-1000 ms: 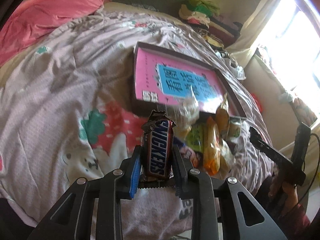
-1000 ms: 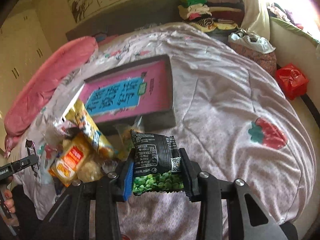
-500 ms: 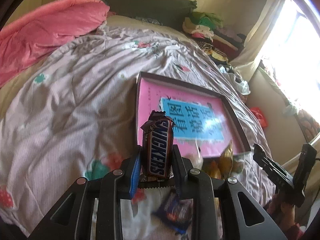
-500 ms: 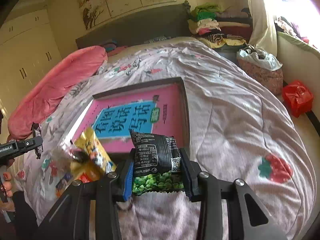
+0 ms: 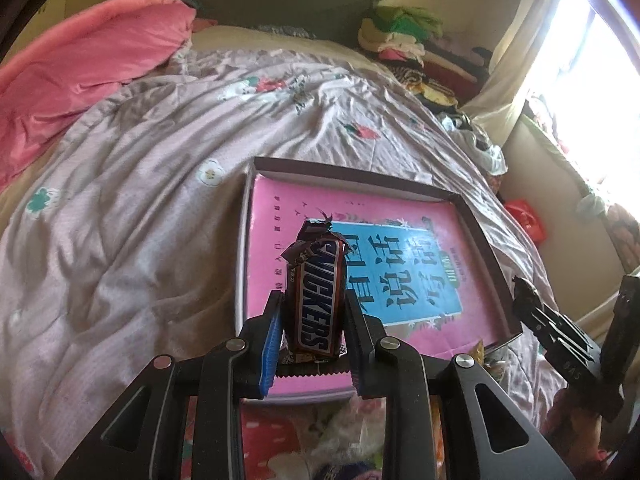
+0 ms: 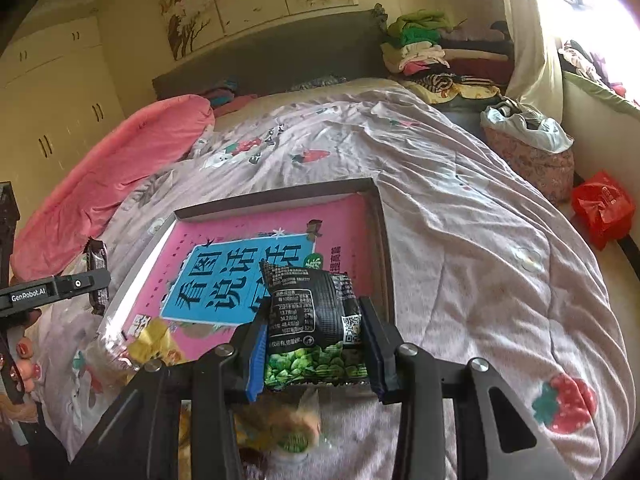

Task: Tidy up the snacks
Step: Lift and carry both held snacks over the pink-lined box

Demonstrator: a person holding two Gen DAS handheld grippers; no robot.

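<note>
My left gripper is shut on a Snickers bar and holds it upright above the near edge of a shallow box with a pink and blue printed bottom. My right gripper is shut on a black packet of green peas, held above the box's near right corner. The left gripper with the bar also shows at the left of the right wrist view. The right gripper shows at the right of the left wrist view. The box lies on the bed.
A heap of loose snack packets lies on the quilt just below both grippers. A pink duvet lies at the far left. Stacked clothes, a bag and a red bag stand to the right of the bed.
Both grippers have risen and moved forward from the snack heap towards the box, each keeping its snack. The heap has dropped below the fingers in both views.
</note>
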